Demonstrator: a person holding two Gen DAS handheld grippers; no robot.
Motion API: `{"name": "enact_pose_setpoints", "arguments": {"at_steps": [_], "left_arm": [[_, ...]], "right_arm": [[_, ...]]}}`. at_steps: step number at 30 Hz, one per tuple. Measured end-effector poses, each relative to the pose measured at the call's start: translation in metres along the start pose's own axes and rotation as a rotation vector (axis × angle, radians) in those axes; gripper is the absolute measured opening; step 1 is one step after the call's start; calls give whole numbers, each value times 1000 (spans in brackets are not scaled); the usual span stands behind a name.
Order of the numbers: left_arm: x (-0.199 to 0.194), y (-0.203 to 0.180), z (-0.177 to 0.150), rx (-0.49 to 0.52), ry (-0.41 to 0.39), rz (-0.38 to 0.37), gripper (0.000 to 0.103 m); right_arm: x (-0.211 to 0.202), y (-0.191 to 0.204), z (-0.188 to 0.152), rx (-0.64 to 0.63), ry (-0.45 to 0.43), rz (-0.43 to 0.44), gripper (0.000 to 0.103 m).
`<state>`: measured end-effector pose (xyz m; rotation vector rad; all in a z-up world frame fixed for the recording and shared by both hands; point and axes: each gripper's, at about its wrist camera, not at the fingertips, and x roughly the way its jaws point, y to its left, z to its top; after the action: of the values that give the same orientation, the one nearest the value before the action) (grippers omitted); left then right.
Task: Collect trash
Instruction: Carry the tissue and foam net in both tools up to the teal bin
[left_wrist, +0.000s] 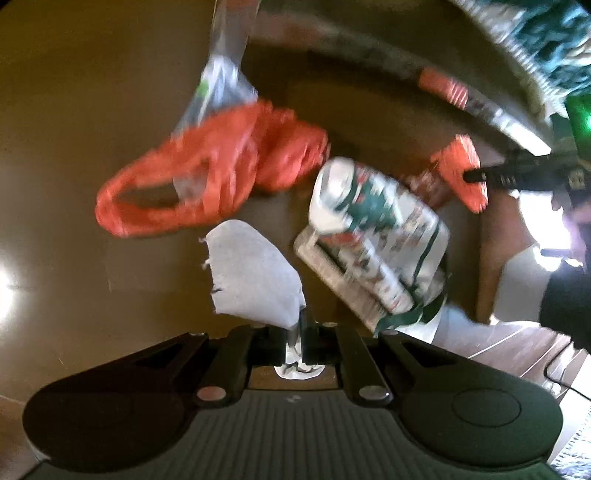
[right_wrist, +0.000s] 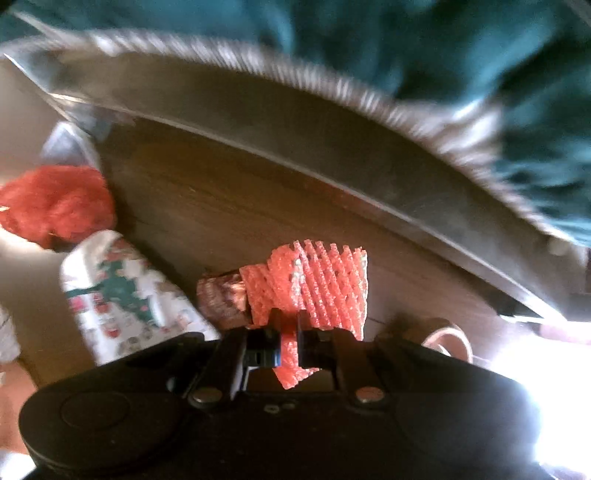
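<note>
My left gripper (left_wrist: 301, 334) is shut on a white paper bag (left_wrist: 255, 275) and holds it above the brown table (left_wrist: 74, 110). My right gripper (right_wrist: 289, 338) is shut on an orange foam net (right_wrist: 321, 284); it also shows in the left wrist view (left_wrist: 460, 171). An orange plastic bag (left_wrist: 207, 173) with a clear plastic wrapper (left_wrist: 221, 81) lies on the table. A white printed paper cup with green and red pattern (left_wrist: 369, 229) lies on its side beside it, seen also in the right wrist view (right_wrist: 125, 295).
A dark brown wrapper (right_wrist: 221, 299) lies behind the foam net. A roll of tape (right_wrist: 448, 338) sits at the right. The table's far edge (right_wrist: 332, 122) curves across, with teal fabric (right_wrist: 480, 55) beyond it. Another orange piece (left_wrist: 443, 88) lies near that edge.
</note>
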<state>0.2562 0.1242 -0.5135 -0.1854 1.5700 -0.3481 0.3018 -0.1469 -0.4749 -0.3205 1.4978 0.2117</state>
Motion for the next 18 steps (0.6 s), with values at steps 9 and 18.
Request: {"name": "enact_pose_setpoints", "arguments": {"at_steps": [9,18], "left_arm": [[-94,-19,12,96,-190,37,6],[-213,-37,20,98,-432,81,7]], "right_arm": [[-118,3,-5,63,-148,67,6],[-242,11,-30,72,-349,123,6]]}}
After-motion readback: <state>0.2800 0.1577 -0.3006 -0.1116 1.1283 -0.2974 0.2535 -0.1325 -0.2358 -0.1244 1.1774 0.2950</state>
